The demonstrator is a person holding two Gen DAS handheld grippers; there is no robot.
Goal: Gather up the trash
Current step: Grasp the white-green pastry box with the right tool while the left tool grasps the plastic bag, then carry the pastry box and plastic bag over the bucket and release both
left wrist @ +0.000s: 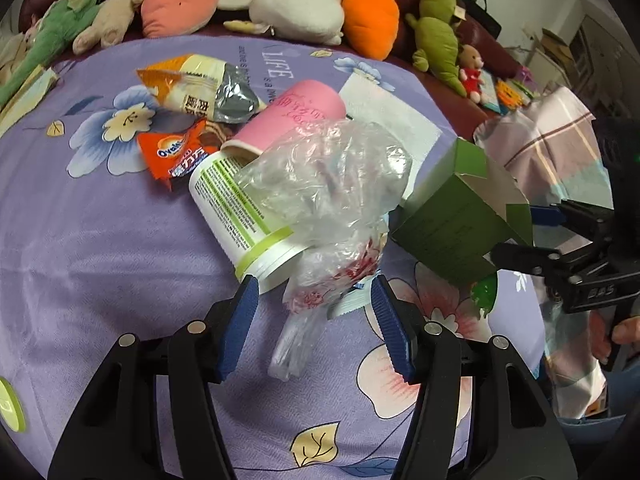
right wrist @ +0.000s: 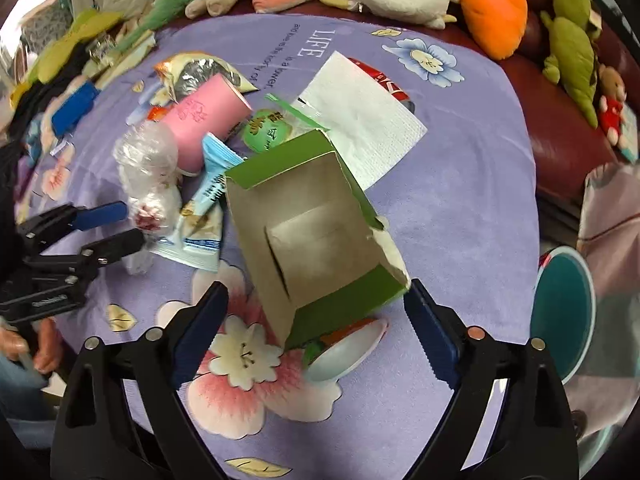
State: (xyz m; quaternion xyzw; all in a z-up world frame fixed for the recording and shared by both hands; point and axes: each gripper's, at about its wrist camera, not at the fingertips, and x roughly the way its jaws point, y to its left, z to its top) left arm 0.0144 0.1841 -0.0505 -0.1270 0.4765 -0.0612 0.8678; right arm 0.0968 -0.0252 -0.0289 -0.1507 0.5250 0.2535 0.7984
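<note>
Trash lies piled on a purple flowered cloth [left wrist: 80,248]. A crumpled clear plastic bag [left wrist: 324,184] lies over a white tub with a green label [left wrist: 236,200] and a pink paper cup [left wrist: 296,116]. My left gripper [left wrist: 314,322] is open, its jaws on either side of the bag's near tail. An open green carton [right wrist: 316,232] lies tilted on a wrapper. My right gripper [right wrist: 316,334] is open around the carton's near end. The carton also shows in the left wrist view [left wrist: 452,216], as does the right gripper [left wrist: 532,236].
Snack wrappers [left wrist: 180,156], a white napkin [right wrist: 360,120], a blue-white packet [right wrist: 200,216] and a red can [right wrist: 380,78] lie on the cloth. Plush toys [left wrist: 296,8] line the sofa behind. A teal bin [right wrist: 564,312] stands at the right.
</note>
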